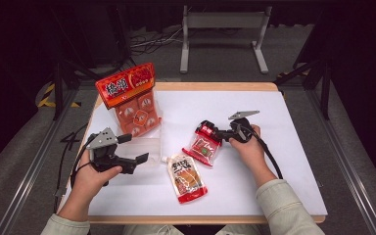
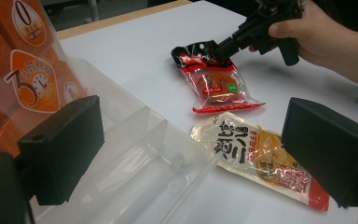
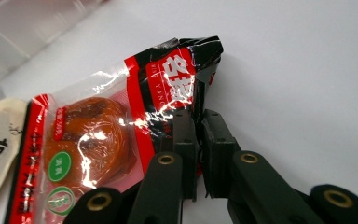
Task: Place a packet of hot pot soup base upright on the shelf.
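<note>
I take the clear plastic bin [image 1: 144, 147] as my landmark; it lies on the white table [image 1: 284, 161], with bare tabletop showing all around it.

Right gripper [image 1: 219, 133]: I have its jaws pressed together on the black-and-red top edge of the red snack packet [image 1: 204, 145]. In the right gripper view the two pads [image 3: 185, 140] pinch the crinkled film of the packet [image 3: 121, 140] at its sealed end, and the rest of the packet lies flat on the table. The packet rests well to the right of the bin, apart from it. Through its clear window I see a brown, glossy food piece.

Left gripper [image 1: 132, 148]: my jaws stand spread, nothing between them. In the left gripper view they frame the bin [image 2: 135, 163], whose inner dividers show through the plastic; whether the lower jaw touches the bin wall I cannot tell from this angle.

Beige and red pouch [image 1: 187, 178]: it lies flat just to the right of the bin's near corner, with its small white spout end toward the bin. In the left gripper view the pouch [image 2: 261, 161] lies between the bin and the red packet [image 2: 216, 84].

Large orange package [image 1: 132, 98]: it stands tilted at the far end of the bin, apparently leaning in it.
</note>
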Motion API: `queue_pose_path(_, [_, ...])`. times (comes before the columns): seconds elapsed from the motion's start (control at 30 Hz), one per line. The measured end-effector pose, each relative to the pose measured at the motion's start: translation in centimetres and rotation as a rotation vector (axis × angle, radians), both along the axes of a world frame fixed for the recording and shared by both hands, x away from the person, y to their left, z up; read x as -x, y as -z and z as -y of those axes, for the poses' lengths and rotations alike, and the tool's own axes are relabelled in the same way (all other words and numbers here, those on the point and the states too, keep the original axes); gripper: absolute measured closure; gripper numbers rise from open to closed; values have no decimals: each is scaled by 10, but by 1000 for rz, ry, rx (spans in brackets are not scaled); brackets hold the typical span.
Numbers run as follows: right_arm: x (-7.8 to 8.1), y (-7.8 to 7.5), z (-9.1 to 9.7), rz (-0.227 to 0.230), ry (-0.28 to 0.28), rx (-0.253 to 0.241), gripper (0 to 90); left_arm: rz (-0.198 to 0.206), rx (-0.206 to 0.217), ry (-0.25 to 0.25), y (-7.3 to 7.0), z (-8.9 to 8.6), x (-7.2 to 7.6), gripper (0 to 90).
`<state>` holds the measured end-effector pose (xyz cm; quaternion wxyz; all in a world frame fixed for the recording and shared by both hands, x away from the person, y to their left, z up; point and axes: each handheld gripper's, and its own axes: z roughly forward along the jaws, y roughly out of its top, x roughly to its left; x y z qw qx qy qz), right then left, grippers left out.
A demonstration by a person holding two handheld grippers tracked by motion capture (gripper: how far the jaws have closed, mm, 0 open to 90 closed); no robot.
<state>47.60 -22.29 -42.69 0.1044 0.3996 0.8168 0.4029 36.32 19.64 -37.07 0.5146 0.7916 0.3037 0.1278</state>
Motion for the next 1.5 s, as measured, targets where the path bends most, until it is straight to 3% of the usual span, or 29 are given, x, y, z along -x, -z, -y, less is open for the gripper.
queue_pose_path(0.13, [7,-13,1,37,-9,-32,884,-19,-40,8,1,3,1,110])
queue_pose_path(0.23, [12,-23,3,60,-16,-53,889,-40,-36,35,2,6,1,145])
queue_pose_path(0.5, [30,-50,2,118,-61,-105,893,-12,-24,57,3,10,0,138])
queue_pose_path(0.67, [38,-62,-1,148,-89,-105,894,17,-61,53,4,14,-1,125])
queue_pose_path(0.73, [44,-68,-4,174,-101,-75,894,11,-61,58,5,18,-1,110])
queue_pose_path(0.8, [46,-70,-5,178,-109,-76,895,13,-64,67,5,21,-2,107])
queue_pose_path(1.07, [58,-83,-9,217,-151,-80,894,1,-42,73,5,24,-3,83])
queue_pose_path(1.23, [65,-92,-11,230,-190,-86,895,17,-33,79,5,25,-4,77])
queue_pose_path(1.5, [80,-107,-23,262,-270,-91,894,19,42,97,3,31,-5,45])
